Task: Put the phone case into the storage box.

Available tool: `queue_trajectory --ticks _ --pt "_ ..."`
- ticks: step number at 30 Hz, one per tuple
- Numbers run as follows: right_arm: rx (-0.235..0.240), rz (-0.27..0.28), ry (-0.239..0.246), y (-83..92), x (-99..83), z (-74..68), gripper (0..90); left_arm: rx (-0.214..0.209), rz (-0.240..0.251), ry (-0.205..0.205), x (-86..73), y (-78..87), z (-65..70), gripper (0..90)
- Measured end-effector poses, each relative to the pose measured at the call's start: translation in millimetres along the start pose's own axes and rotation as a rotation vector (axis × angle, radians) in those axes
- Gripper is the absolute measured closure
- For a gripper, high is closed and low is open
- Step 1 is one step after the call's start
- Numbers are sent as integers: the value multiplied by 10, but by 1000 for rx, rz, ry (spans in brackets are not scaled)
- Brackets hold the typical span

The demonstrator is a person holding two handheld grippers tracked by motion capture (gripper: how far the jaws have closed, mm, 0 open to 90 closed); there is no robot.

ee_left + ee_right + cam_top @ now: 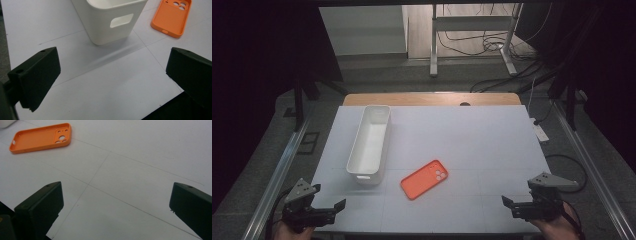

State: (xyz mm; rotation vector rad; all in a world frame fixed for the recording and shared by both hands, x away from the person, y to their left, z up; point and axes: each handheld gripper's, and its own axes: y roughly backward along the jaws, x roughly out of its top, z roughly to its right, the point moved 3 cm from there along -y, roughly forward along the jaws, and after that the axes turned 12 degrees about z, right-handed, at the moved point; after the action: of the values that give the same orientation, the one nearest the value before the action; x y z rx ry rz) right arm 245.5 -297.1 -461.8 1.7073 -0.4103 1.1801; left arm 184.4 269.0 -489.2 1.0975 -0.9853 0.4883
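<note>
An orange case (424, 179) lies flat on the white counter (472, 135), near the middle of its near half, hollow side up with the camera cut-outs at its far right end. In the left gripper view the case (172, 18) sits at upper right; in the right gripper view it (41, 137) lies at upper left. Just to the left of the case, apart from it, stands a long white bin (369, 143), open-topped and empty, running from the near left toward the far edge. Its near end wall, with a handle slot, faces the left gripper's camera (113, 21). The left gripper (331, 207) is at the counter's near left corner, jaws spread wide and holding nothing; its camera shows bare counter between them. The right gripper (512, 204) is at the near right corner, jaws likewise wide apart and empty, over faint grid lines on the counter. Both grippers are well apart from the case and bin. A hand (557, 229) holds the right gripper at the bottom edge. Beyond the counter, cables (492, 42) lie on the floor by a metal frame (472, 30).
</note>
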Motion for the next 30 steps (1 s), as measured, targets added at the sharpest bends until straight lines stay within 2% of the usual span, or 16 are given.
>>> queue_trajectory --ticks 4,10,30 --pt "7 5 -12 2 2 9 0 -3 4 -9 -2 11 6 2" --pt "20 -8 4 -12 1 -8 0 -4 1 -13 -5 9 11 2" --pt "33 -36 -10 -46 3 2 0 -15 -3 -14 -6 6 18 3"
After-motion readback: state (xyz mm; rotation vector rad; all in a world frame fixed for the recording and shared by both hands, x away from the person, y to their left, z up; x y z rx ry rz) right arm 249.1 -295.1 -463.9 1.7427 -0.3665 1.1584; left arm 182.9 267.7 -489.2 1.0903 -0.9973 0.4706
